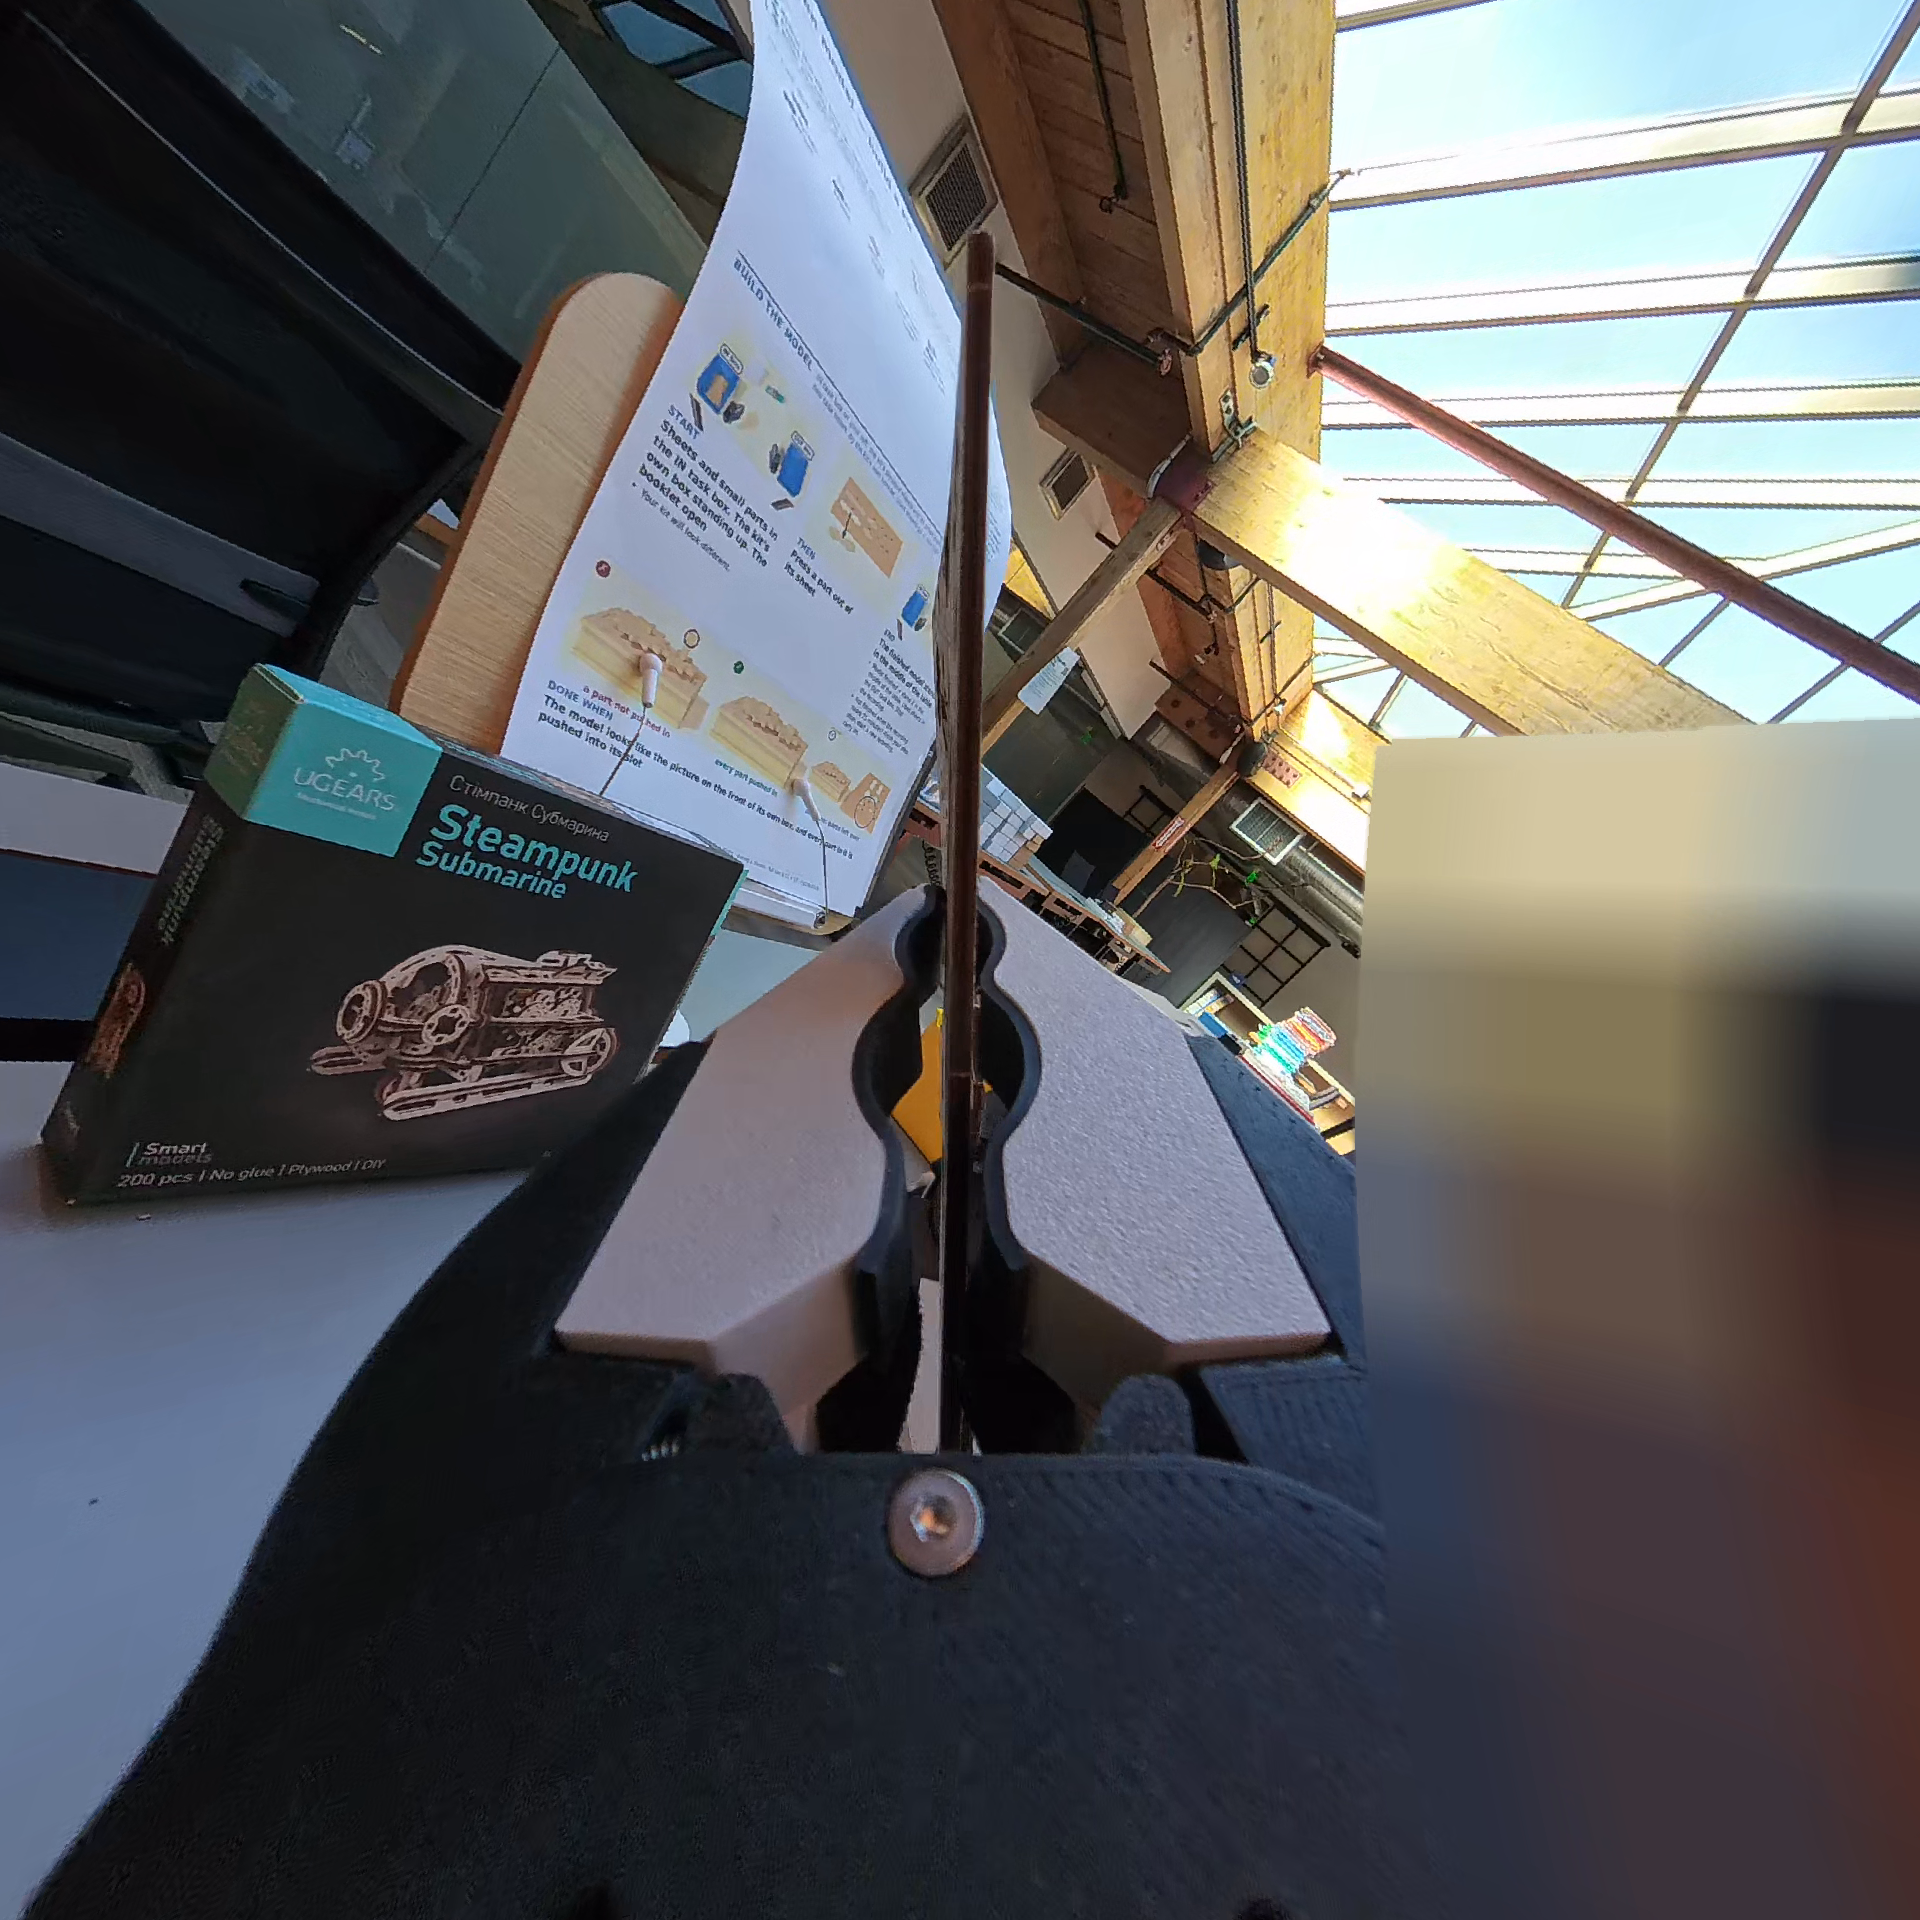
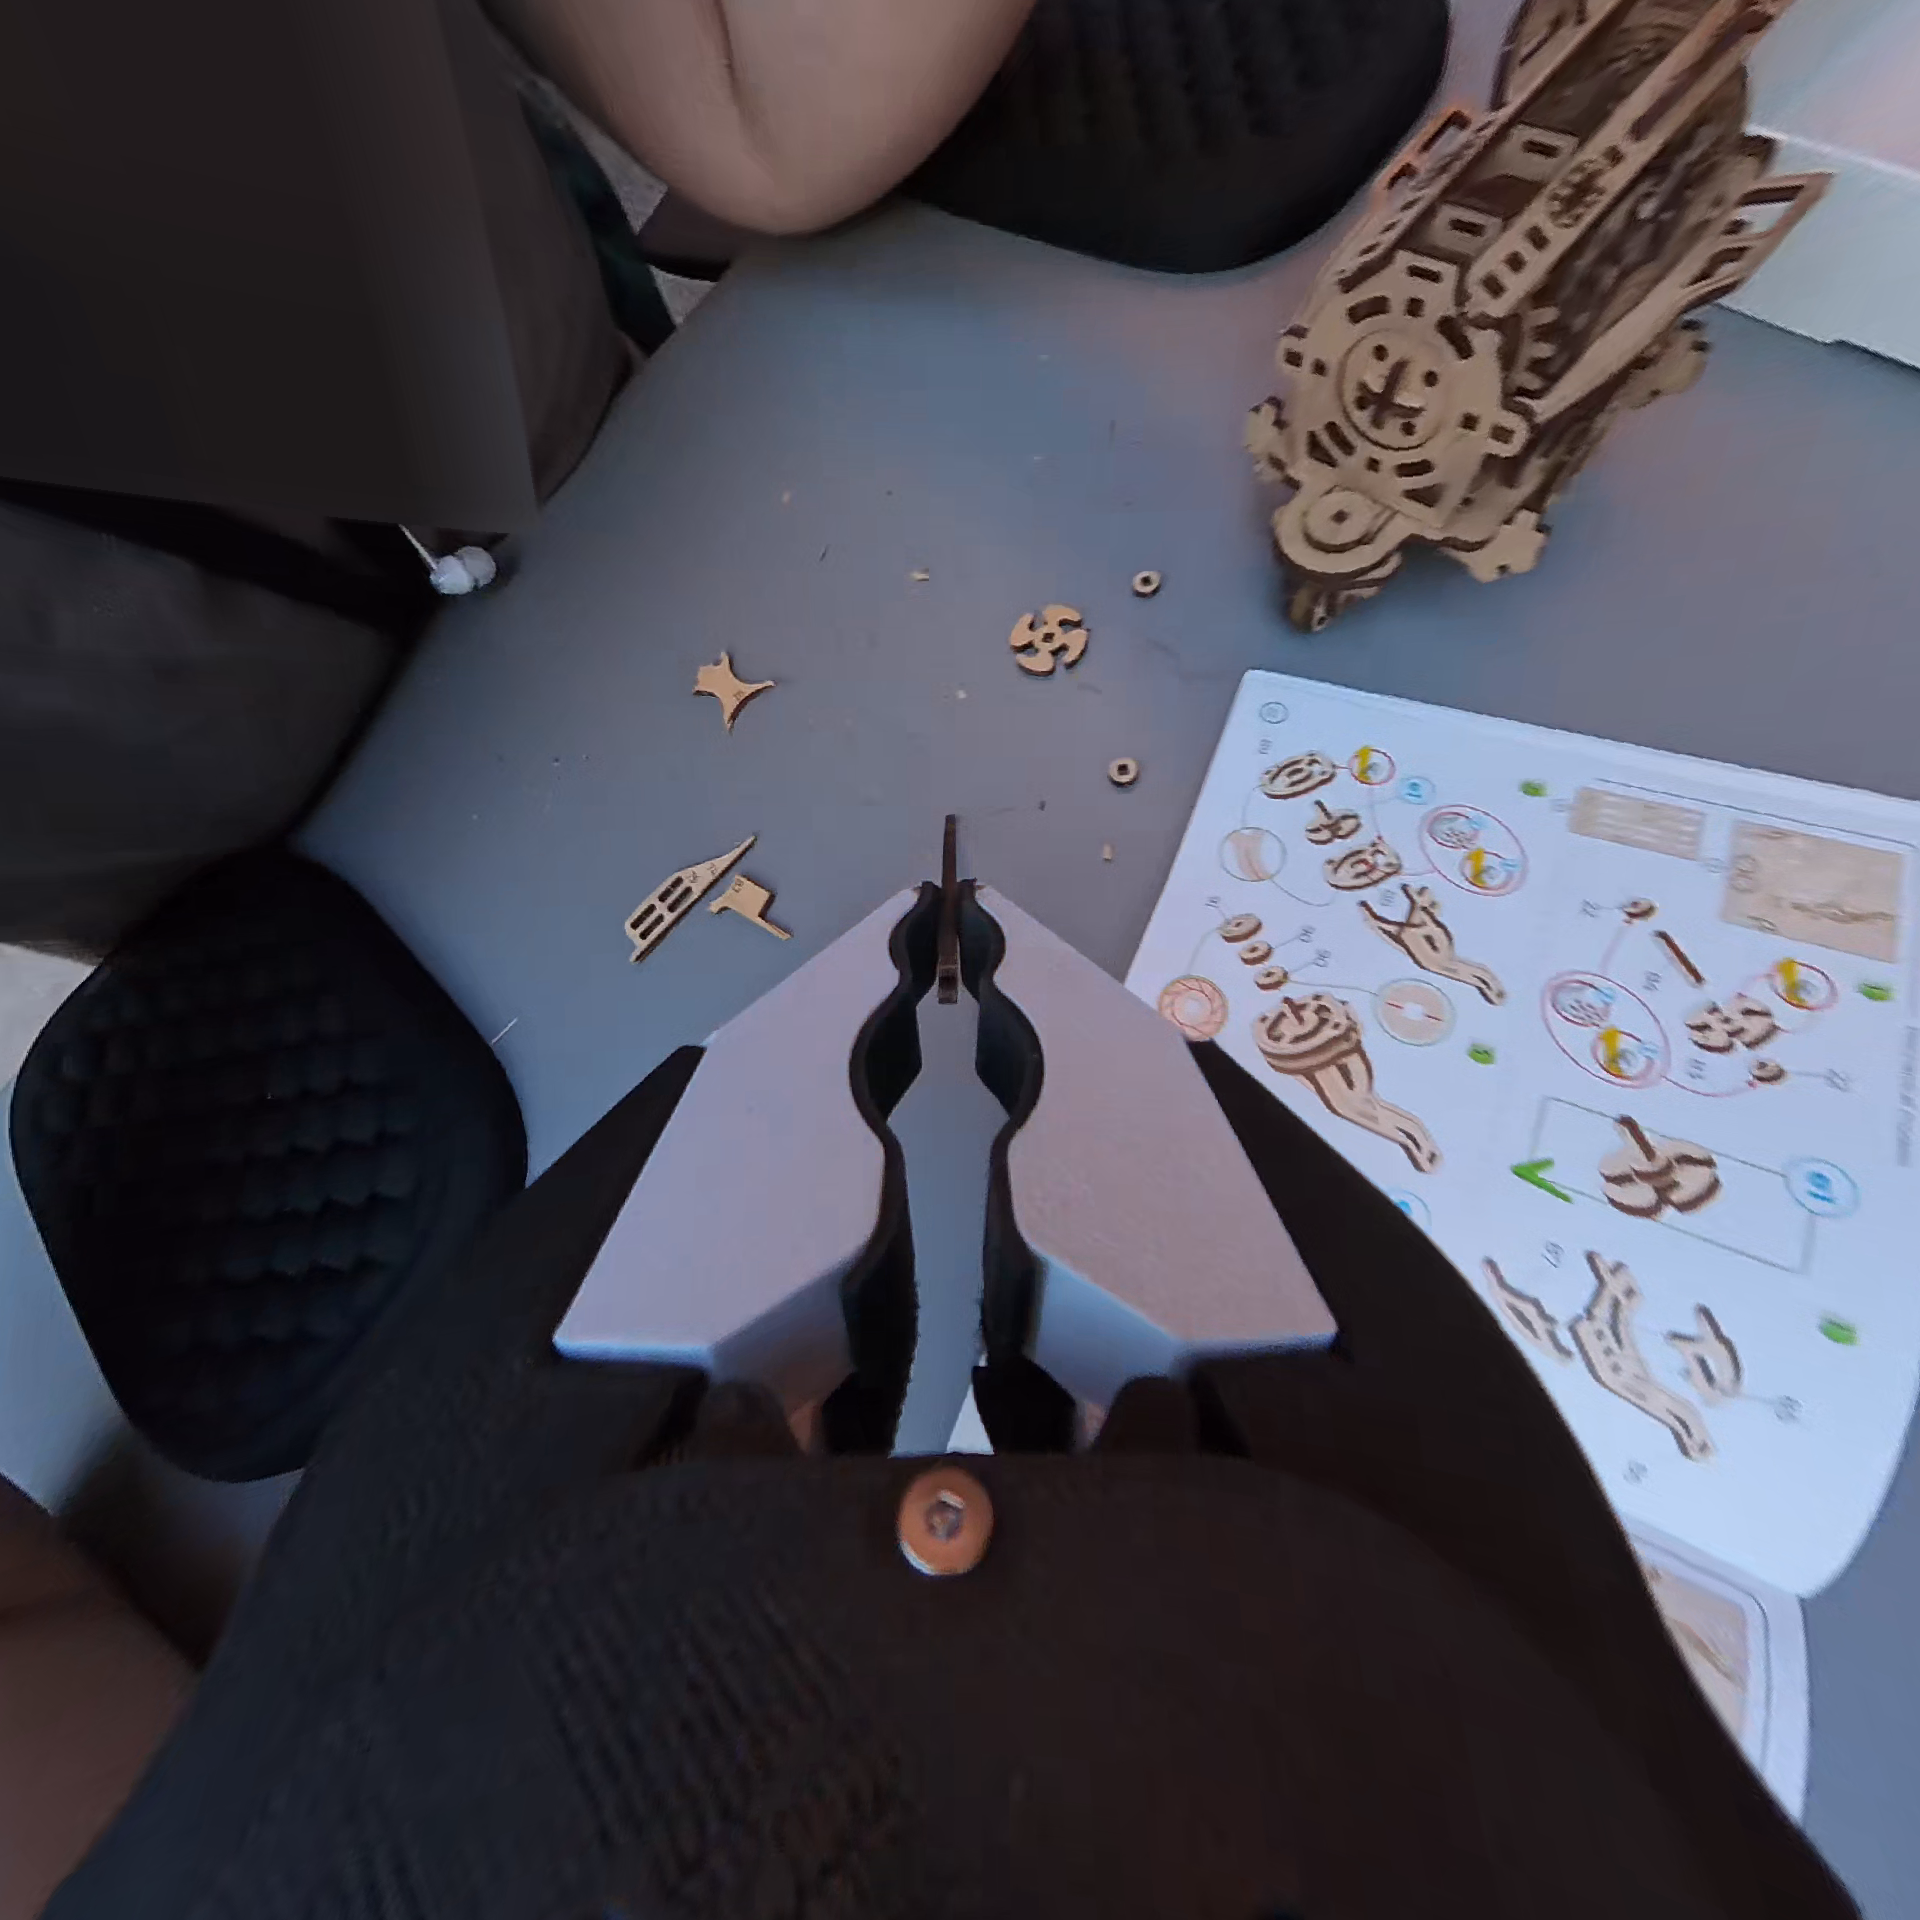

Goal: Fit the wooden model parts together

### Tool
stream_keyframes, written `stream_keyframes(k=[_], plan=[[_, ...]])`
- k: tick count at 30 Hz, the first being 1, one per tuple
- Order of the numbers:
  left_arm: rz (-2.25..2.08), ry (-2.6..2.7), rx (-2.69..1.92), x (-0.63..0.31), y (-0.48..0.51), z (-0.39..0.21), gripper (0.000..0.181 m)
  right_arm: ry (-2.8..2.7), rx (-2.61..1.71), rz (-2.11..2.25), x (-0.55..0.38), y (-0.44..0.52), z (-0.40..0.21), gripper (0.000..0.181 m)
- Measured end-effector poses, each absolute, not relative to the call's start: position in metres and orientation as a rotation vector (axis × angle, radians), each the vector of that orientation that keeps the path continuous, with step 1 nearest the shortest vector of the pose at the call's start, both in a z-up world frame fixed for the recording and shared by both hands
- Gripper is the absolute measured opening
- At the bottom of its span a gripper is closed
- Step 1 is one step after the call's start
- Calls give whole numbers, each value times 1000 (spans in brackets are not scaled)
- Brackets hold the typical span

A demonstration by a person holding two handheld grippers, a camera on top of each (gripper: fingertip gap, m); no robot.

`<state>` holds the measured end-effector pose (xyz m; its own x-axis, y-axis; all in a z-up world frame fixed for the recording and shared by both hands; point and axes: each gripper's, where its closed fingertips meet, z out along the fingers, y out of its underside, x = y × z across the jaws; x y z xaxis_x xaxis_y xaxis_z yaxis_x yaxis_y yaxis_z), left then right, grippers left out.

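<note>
My left gripper is shut on a thin wooden sheet, seen edge-on and pointing up toward the ceiling. My right gripper is shut on a small flat wooden part, held edge-on above the grey table. Loose wooden parts lie on the table ahead: a round slotted disc, a small winged piece, a slotted strip, a small flag-shaped piece and two tiny rings. The partly built wooden model stands at the upper right.
An open instruction booklet lies right of the right gripper. The dark kit box stands on the table at left, with an instruction sheet on a wooden stand behind it. Black seat cushions and a person's legs border the table. My hands' fingertips stand some 30 centimeters from each other. My right tips are roughly 11 centimeters from the round slotted disc.
</note>
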<state>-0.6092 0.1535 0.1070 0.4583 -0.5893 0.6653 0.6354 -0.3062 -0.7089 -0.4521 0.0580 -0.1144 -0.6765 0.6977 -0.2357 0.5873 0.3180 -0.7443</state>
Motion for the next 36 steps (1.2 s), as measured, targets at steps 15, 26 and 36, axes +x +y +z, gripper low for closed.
stream_keyframes(k=[15,26,36], plan=[[-1333,53,-1393,-587,134,127,1,-2401,-1179,1326,-439,67,-91,32],[-1441,184,-1315,-559,127,133,1,-1157,-1363,1672,-431,134,75,41],[-1400,268,-1306,-539,124,132,0,-1193,-1421,1772,-444,109,60,28]])
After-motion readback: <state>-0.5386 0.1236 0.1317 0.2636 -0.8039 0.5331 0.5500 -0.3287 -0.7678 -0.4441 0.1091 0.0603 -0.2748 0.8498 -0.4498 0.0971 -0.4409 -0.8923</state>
